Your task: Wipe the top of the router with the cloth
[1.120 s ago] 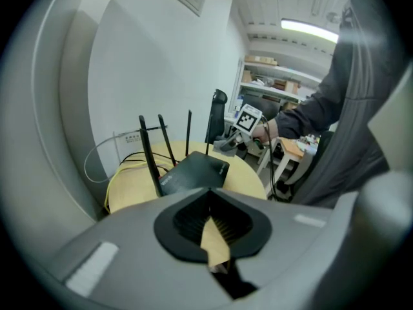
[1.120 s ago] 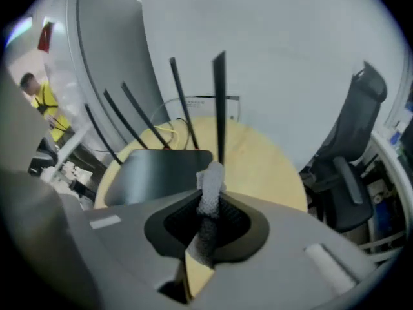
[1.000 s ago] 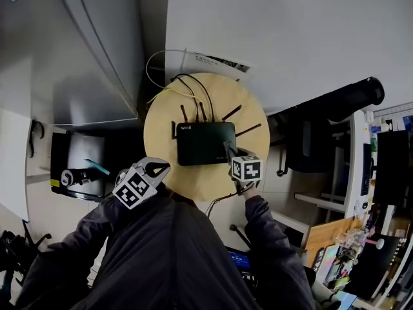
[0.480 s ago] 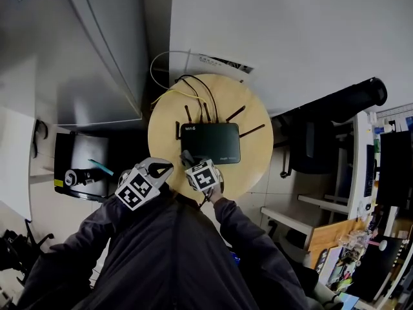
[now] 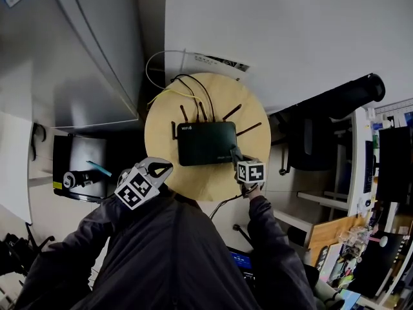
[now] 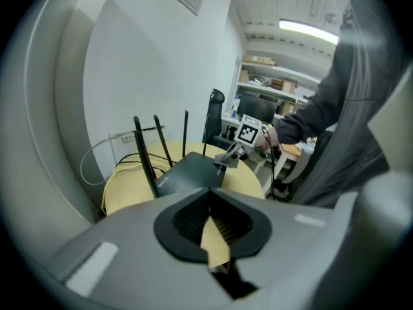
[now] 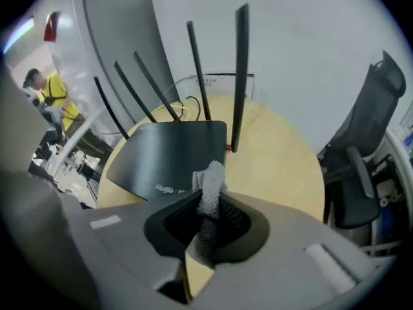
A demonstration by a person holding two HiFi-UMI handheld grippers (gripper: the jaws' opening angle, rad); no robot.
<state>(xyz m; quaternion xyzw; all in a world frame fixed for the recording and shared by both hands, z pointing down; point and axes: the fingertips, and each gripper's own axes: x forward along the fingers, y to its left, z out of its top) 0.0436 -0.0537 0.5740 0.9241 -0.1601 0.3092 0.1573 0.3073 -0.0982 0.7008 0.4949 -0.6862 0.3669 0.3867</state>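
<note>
Office corner: white wall behind, a round wooden desk [image 5: 161, 131] set against it.

Right gripper [image 7: 205, 225]: fingers clamped on a wad of grey cloth [image 7: 208, 185], free end poking forward. Tuft sits at the near right corner of the black router [image 5: 205, 143], seemingly touching its top. Router flat in the middle of the desk, antennas [image 7: 241, 76] raised along the far edge, cables [image 5: 169, 90] trailing behind toward the wall. Left gripper [image 6: 213, 234]: fingers pressed together on nothing, held off the desk's near rim, well apart from the router.

Likely trouble from here:
- Only a small tuft in contact, so probably thin stripes wiped rather than the whole top.
- Pressed too low, hard fingers scraping the casing instead of cloth.
- Swept too far back, a knock against the antennas.
- Nothing steadying the router, so possibly a slide across the smooth desk, dragging the cables.

Hard to judge:
- How firmly the cloth bears on the surface.
- How much cloth lies behind the fingers.
- Any dust on the dark top.
- In the head view, the cloth too small to make out, and the desk's near rim hidden under the person's dark jacket [image 5: 174, 257].
- The router's rear sockets, out of sight in every view.
</note>
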